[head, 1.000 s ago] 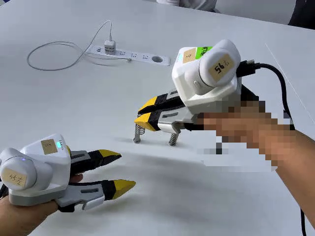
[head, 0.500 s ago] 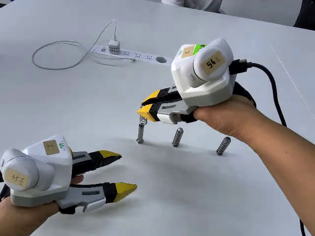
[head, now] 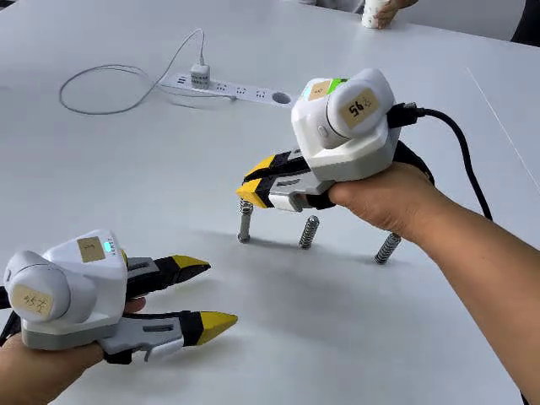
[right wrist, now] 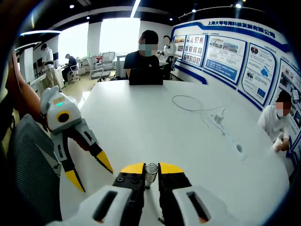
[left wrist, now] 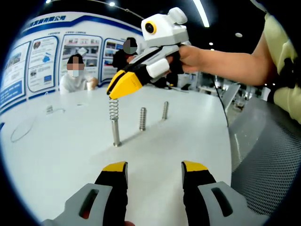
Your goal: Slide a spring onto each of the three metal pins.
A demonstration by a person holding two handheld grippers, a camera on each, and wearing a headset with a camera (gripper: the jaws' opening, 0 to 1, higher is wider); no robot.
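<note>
Head view: right gripper pinching a wire spring atop the end pin, in the middle of the table; beside it middle pin and last pin, each sheathed in a coil. By the near edge, left gripper, jaws spread, holding nothing. Toward the far edge, power strip and looped white cable. Left gripper view: side-on, bare steel shaft below the raised coil. Right gripper view: end-on down the coil, between yellow-tipped jaws; seated person at the far edge.

White-and-black left gripper and right gripper have yellow tips; spring silvery, table white.
</note>
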